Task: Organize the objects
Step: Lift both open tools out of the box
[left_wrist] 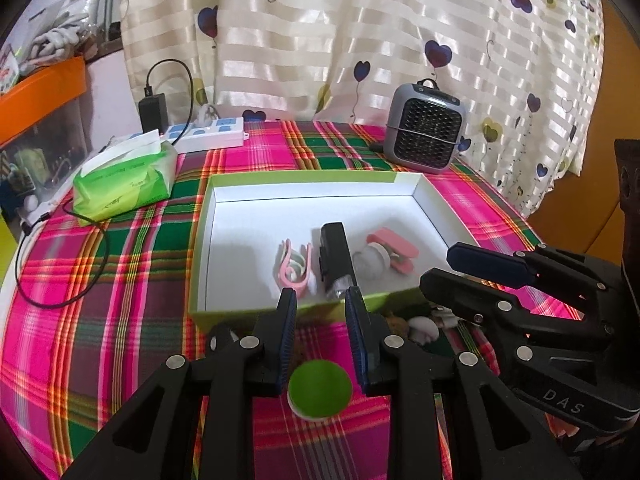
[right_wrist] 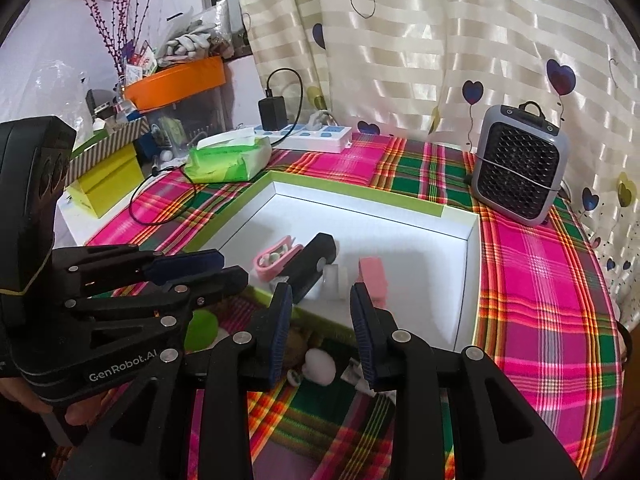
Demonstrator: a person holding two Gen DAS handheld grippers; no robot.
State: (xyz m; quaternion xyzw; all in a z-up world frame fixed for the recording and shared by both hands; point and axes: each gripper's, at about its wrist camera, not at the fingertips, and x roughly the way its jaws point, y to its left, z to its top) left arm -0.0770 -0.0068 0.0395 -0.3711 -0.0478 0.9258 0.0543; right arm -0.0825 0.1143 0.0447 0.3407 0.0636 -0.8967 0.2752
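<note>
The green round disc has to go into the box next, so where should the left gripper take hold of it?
Grip the green round disc across its thin rim, from above. It lies flat on the cloth directly below the empty left gripper.

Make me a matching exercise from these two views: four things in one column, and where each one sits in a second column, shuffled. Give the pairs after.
Things:
1. black device
2. green round disc
3. tissue pack
4. grey fan

Places:
A. on the cloth in front of the box, below the left gripper
B. back right of the table, by the curtain
C. inside the white box, between two pink items
D. left of the box, near the power strip

Pairs: 1-C, 2-A, 3-D, 4-B
</note>
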